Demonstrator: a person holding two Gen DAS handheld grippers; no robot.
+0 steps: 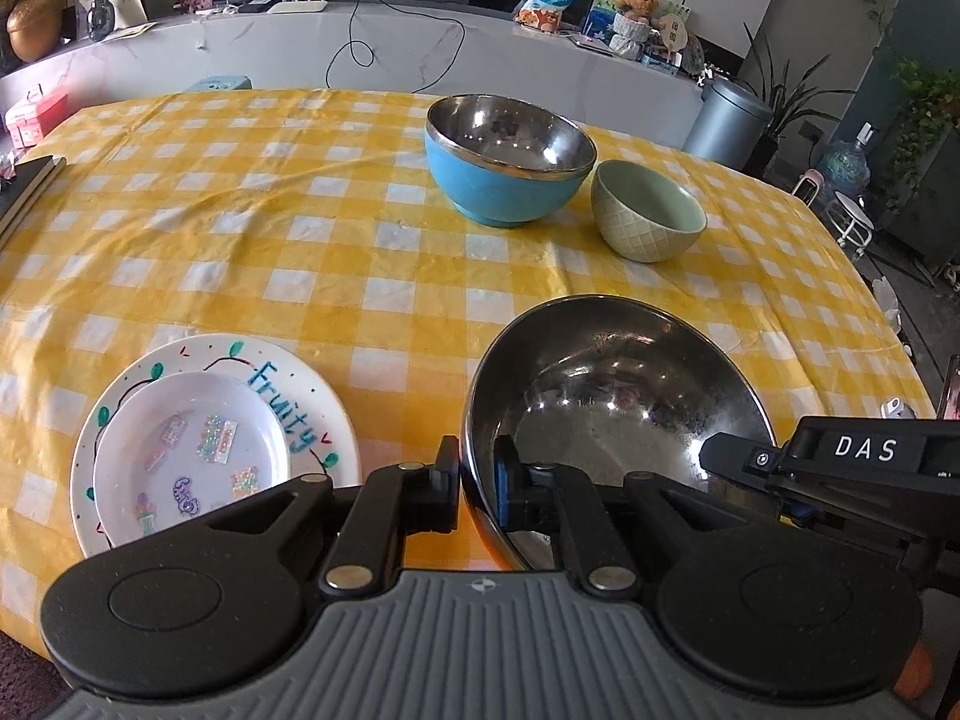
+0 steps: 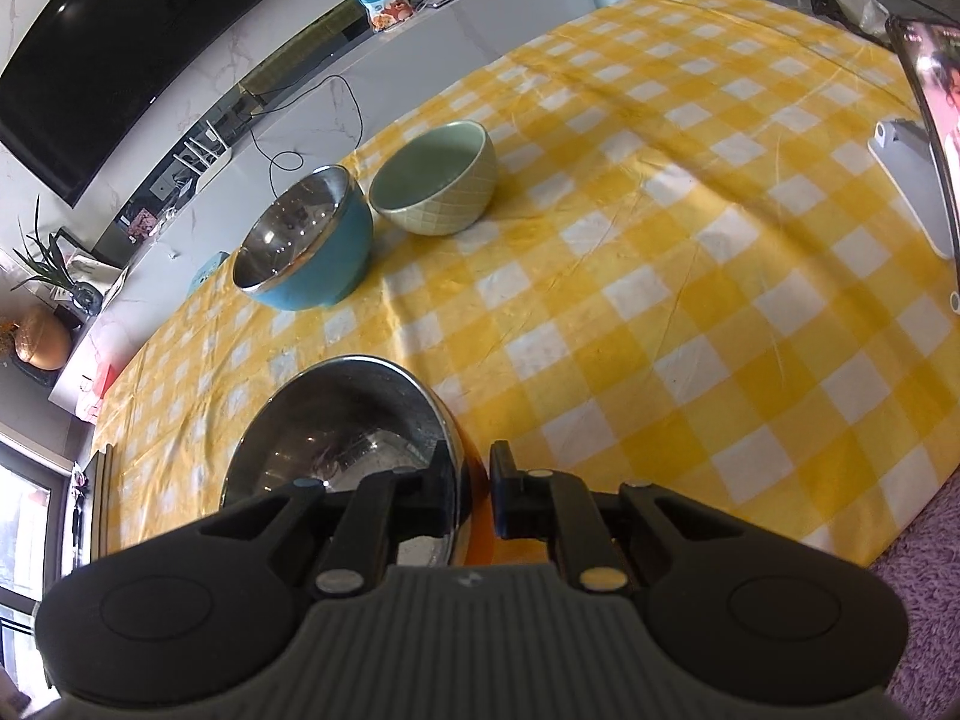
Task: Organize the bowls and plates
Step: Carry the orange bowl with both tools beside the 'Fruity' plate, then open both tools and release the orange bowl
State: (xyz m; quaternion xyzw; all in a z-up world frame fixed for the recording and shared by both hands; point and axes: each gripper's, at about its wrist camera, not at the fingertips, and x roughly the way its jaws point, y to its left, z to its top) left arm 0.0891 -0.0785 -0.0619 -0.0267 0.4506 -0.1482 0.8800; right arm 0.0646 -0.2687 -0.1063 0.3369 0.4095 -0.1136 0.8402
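A large steel bowl (image 1: 618, 396) (image 2: 348, 420) sits at the near edge of the yellow checked table (image 1: 300, 228). My left gripper (image 1: 477, 480) is shut on the bowl's left rim, one finger inside and one outside. My right gripper (image 2: 474, 492) is shut on the bowl's right rim in the same way, and it also shows at the right of the left wrist view (image 1: 738, 459). To the bowl's left lies a small stickered plate (image 1: 192, 456) stacked on a larger plate (image 1: 312, 396) lettered "Fruity". Farther back stand a blue bowl with steel lining (image 1: 507, 162) (image 2: 306, 246) and a pale green bowl (image 1: 651, 213) (image 2: 435, 180), side by side.
A phone on a white stand (image 2: 924, 168) is at the table's right edge. A dark flat object (image 1: 27, 186) lies at the far left edge. A grey bin (image 1: 729, 120) and a white counter (image 1: 360, 54) stand beyond the table. Purple carpet (image 2: 918, 612) lies below the near edge.
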